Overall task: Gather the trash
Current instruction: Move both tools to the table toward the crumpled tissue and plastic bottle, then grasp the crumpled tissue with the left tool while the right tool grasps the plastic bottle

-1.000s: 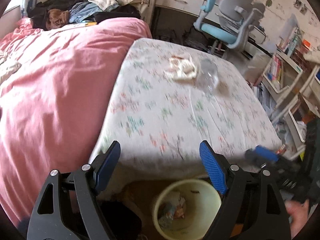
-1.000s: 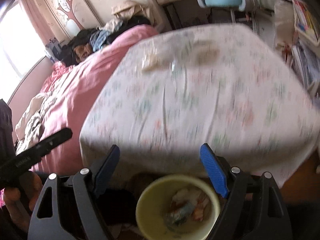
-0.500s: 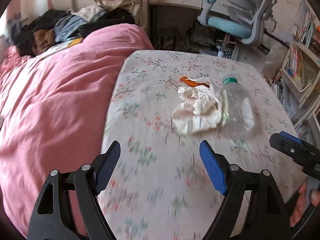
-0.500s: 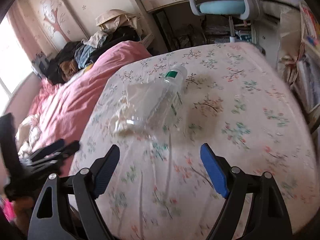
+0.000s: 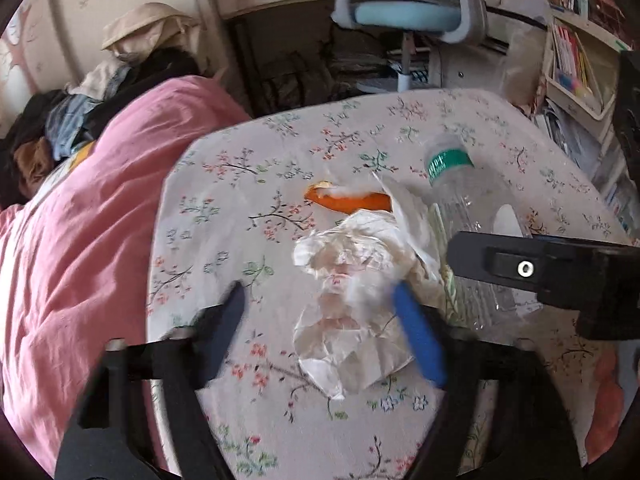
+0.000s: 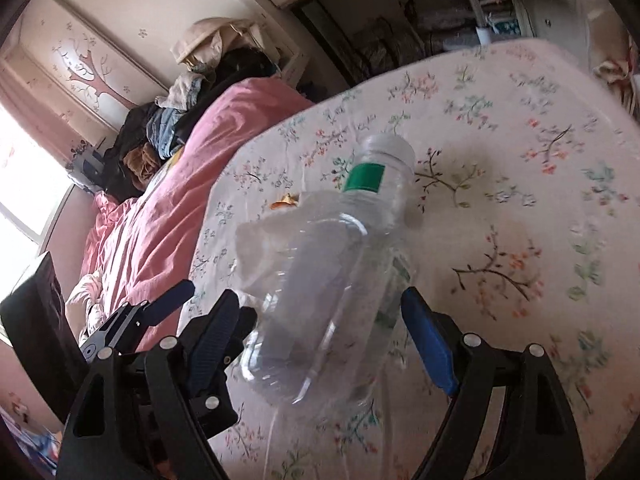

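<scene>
clear ribbed plastic bottle [image 6: 328,280], crumpled paper [image 5: 352,280]

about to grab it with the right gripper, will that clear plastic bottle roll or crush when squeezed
The plastic bottle looks empty, so probably very light. It lies on its side on the flowered cloth, so a nudge may roll it. Its thin clear walls will likely dent between the right gripper fingers.

One bottle [image 5: 472,204], one crumpled paper [image 5: 352,276], one peel [image 5: 348,200]

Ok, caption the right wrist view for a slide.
Open right gripper straddles a clear plastic bottle lying on the floral tablecloth.
</scene>
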Available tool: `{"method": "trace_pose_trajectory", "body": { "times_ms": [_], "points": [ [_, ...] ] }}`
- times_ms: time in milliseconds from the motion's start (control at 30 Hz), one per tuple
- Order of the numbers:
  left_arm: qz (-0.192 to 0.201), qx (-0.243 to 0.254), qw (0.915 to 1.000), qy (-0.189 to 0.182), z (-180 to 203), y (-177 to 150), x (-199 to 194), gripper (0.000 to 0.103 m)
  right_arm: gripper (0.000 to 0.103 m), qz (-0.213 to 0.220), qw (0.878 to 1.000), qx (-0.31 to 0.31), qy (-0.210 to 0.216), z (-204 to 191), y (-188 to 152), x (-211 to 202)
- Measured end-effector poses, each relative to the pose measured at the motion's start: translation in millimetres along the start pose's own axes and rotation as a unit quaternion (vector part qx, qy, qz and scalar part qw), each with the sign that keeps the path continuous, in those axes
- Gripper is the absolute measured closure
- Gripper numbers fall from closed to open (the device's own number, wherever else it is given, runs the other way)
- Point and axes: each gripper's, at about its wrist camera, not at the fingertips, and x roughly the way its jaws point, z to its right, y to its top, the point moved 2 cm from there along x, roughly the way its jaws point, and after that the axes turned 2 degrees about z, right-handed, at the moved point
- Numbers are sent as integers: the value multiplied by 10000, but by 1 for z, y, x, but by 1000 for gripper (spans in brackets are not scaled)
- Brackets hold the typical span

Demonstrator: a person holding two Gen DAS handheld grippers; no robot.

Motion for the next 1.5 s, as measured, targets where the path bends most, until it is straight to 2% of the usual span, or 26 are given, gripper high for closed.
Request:
{"method": "trace_pose_trajectory", "body": {
  "times_ms": [33,67,100,333,500,533,567,600,700,767,800,833,867,900,933,1033,1133,1267,1367,1400,1433,1467,1500],
  "points": [
    [-111,-33,9998,-141,-1,0,4,78,27,-56,9999,85,60,4,1,3],
    [-197,-73,9995,-221,-2,0,8,87,27,-92,9998,149,99,6,3,5],
    [-211,-99,9995,-231,-3,1,9,92,28,-98,9994,252,228,9,4,4],
    [-69,-778,9953,-568,-28,-3,-17,96,35,92,9975,469,521,18,2,-17],
    [47,-1533,9832,-990,-55,-20,-51,96,38,305,9963,521,611,17,-3,-43],
    [83,-1628,9810,-1051,-59,-23,-57,96,55,312,9971,444,542,15,-3,-46],
    [109,-1736,9784,-1117,-63,-28,-64,96,78,311,9986,231,367,11,-6,-53],
    [104,-1837,9758,-1182,-66,-33,-69,96,91,232,9993,103,288,8,-6,-54],
    [-17,-1963,9720,-1291,-70,-46,-80,96,90,-2,9990,-435,-103,0,-14,-57],
    [-244,-1750,9776,-1146,-63,-55,-79,96,88,-57,9979,-603,-242,0,-21,-58],
    [-323,-1661,9807,-980,-60,-59,-78,96,77,-90,9984,-530,-185,2,-23,-57],
    [-398,-1587,9829,-846,-58,-62,-77,95,45,-111,9991,-398,-105,6,-24,-56],
    [-501,-1503,9842,-787,-56,-65,-74,93,31,-63,9997,-216,-33,11,-24,-56],
    [-552,-1452,9846,-807,-54,-67,-72,84,23,13,9999,-97,45,12,-24,-57],
    [-564,-1410,9850,-817,-51,-68,-72,72,24,83,9997,36,207,14,-23,-57],
    [-461,-1139,9906,-607,-43,-67,-73,50,23,64,9995,103,284,10,-23,-47],
    [-451,-858,9943,-444,-34,-64,-68,39,23,-65,9997,63,247,1,-23,-31],
    [-611,-504,9968,-51,-24,-62,-52,31,23,-225,9996,-63,130,-11,-25,-15],
    [-793,-516,9955,73,-23,-62,-36,30,23,-369,9986,-342,-159,-20,-28,-4],
    [-822,-569,9950,55,-24,-62,-32,33,24,-392,9974,-495,-334,-22,-29,0],
    [-858,-631,9943,2,-25,-63,-28,49,31,-409,9963,-608,-449,-23,-30,2],
    [-885,-728,9933,-166,-26,-62,-25,55,31,-411,9957,-690,-464,-23,-30,3],
    [-854,-784,9931,-159,-27,-61,-25,67,32,-412,9958,-694,-440,-21,-30,3]
  ]
}}
